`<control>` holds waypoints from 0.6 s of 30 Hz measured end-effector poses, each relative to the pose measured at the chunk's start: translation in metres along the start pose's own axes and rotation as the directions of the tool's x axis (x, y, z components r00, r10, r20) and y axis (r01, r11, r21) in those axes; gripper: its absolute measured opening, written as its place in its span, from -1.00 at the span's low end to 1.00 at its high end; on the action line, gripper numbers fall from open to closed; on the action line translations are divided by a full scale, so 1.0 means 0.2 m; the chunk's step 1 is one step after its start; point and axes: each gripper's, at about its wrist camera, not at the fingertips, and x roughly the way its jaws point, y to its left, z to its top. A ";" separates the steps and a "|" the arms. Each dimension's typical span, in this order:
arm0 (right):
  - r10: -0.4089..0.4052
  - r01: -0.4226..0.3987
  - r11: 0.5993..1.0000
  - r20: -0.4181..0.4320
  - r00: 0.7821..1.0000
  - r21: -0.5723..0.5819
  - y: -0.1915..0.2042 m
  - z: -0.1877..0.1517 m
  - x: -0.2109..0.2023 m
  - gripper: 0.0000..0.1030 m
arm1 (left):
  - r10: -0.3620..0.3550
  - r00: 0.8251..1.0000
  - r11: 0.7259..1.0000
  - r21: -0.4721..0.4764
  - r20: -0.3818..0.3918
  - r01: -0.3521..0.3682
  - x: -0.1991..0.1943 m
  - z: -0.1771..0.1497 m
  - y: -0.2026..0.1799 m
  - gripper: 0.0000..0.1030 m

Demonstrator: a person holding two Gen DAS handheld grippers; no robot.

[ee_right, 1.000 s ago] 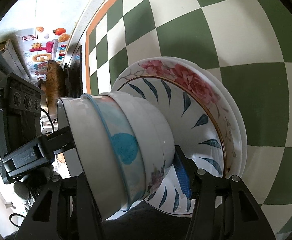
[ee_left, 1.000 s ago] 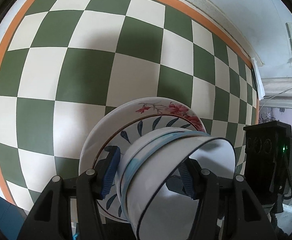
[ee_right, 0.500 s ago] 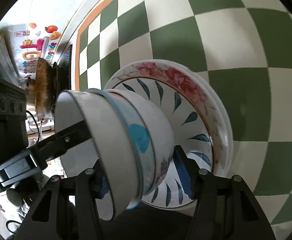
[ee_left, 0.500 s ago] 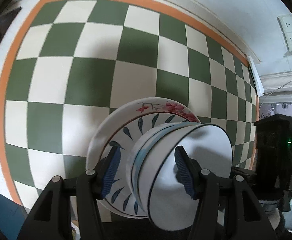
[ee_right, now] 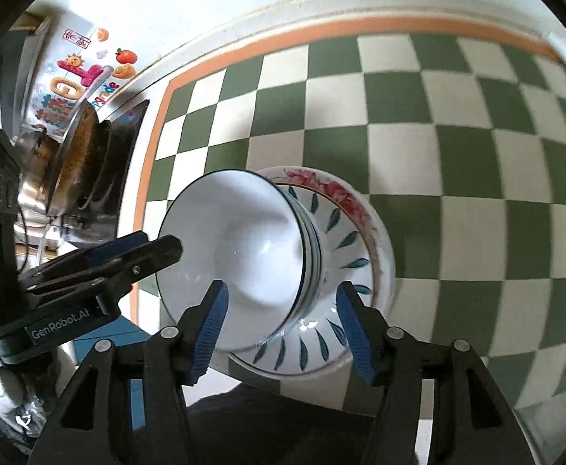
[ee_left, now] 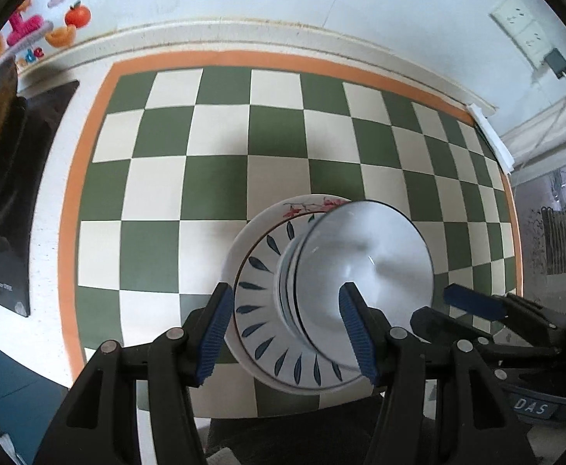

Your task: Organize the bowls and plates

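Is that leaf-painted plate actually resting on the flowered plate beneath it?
Touching. The right wrist view shows the leaf-painted plate nested inside the flowered plate, with no gap visible between them.

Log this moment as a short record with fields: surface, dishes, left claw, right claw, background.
surface: green and cream checkered mat with an orange border
dishes: nested bowls sit on a leaf-pattern plate, which lies on a flower-rimmed plate
left claw: open, fingers either side of the stack, gripping nothing
right claw: open, fingers either side of the stack, gripping nothing
background: pan on a black cooktop at the left; wall socket at the upper right
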 end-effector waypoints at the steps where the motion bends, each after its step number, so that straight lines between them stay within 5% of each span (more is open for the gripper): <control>1: -0.010 0.010 1.000 0.013 1.000 0.002 0.01 -0.02 -0.03 0.39 | 0.001 1.000 1.000 0.007 0.023 -0.001 -0.03 -0.01 -0.01 0.27; 5: -0.056 0.055 0.998 0.088 0.995 0.016 0.04 -0.10 -0.16 0.72 | 0.032 0.993 0.999 0.026 0.114 -0.035 -0.16 -0.06 -0.02 0.85; 12: -0.152 0.153 0.988 0.227 0.962 0.013 0.14 -0.24 -0.42 0.88 | 0.056 0.966 0.998 0.020 0.253 -0.063 -0.39 -0.17 -0.07 0.95; 18: -0.169 0.189 0.982 0.353 0.920 -0.022 0.23 -0.38 -0.67 0.93 | 0.072 0.915 0.997 0.005 0.396 -0.081 -0.65 -0.32 -0.17 0.99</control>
